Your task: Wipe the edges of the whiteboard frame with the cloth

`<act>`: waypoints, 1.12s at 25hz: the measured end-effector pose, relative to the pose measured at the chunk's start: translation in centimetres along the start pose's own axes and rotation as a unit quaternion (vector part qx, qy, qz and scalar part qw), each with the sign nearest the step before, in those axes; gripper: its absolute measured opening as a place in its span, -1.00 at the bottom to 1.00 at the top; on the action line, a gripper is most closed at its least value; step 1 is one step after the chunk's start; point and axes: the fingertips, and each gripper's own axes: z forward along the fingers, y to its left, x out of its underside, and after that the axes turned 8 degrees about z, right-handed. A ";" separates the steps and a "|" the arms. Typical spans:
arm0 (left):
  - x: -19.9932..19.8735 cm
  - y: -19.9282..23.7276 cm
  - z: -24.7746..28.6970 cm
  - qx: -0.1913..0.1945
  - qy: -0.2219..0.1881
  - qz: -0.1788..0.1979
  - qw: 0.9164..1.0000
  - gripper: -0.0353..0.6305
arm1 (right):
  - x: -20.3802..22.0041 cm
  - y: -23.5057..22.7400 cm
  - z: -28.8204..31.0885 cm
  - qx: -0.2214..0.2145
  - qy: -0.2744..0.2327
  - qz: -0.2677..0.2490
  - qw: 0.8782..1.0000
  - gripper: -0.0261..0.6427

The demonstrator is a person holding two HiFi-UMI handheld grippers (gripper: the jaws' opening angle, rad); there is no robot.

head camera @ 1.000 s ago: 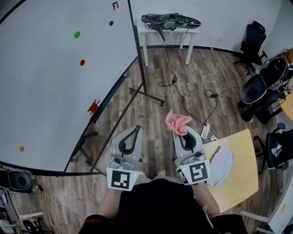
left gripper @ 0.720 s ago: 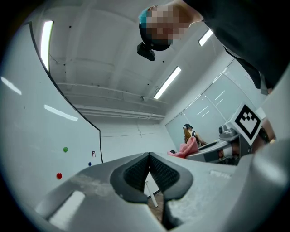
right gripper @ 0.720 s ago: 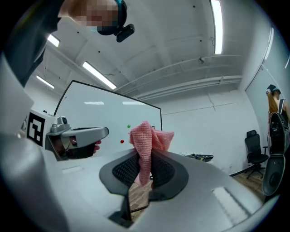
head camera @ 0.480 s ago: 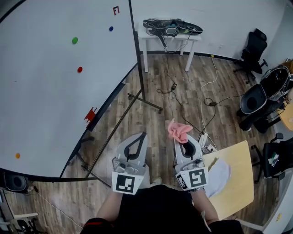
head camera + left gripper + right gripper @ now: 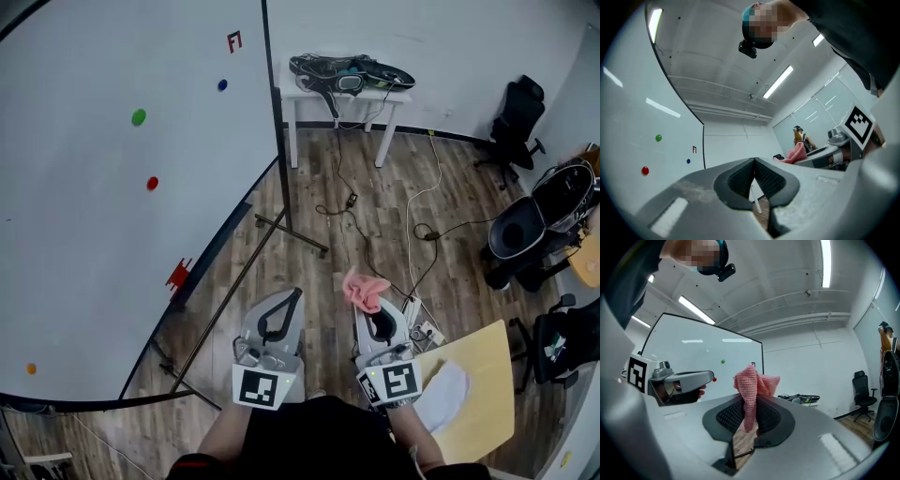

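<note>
**Pink cloth clamped in the right gripper, short of the whiteboard**

The right gripper (image 5: 749,404) is closed on the cloth (image 5: 752,387), a pink, waffle-textured rag. It is pinched between the black ribbed pads (image 5: 729,416) and bunches up above them. The left gripper (image 5: 753,162) has its jaws pressed together with nothing between them.

In the head view both grippers hang side by side over the wooden plank floor (image 5: 375,178), apart from the whiteboard (image 5: 94,262), which fills the left of the view. Its thin black frame (image 5: 273,112) runs down the right edge and along the bottom edge. A red clip (image 5: 178,275) sits on the bottom edge. Round magnets dot the smooth white face: green (image 5: 139,117), red (image 5: 152,183), blue (image 5: 222,84) near the right edge and orange (image 5: 31,368) near the bottom left corner.

The board's dark metal stand legs (image 5: 292,231) cross the floor between the grippers and the frame. Loose cables (image 5: 424,211) trail over the planks. A white table (image 5: 377,101) piled with gear stands at the far wall, just right of the board. A pale wooden tabletop (image 5: 487,366) to the right carries a crumpled white cloth (image 5: 442,394) at its near left edge. Black office chairs (image 5: 517,117) stand further right.
</note>
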 end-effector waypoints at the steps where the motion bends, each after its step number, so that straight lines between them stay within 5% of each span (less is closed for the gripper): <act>1: 0.4 0.6 0.8 0.001 -0.001 0.000 1.000 -0.89 | 0.1 -0.4 1.0 0.002 0.001 0.001 1.000 -0.78; 14: 4.7 9.4 9.5 0.009 -0.020 -0.004 1.000 -0.89 | -0.5 -3.3 11.7 0.032 0.011 -0.008 0.999 -0.78; 28: 7.4 16.4 12.8 0.011 -0.037 0.017 0.999 -0.89 | -1.5 -2.5 21.5 0.025 -0.016 -0.016 0.999 -0.78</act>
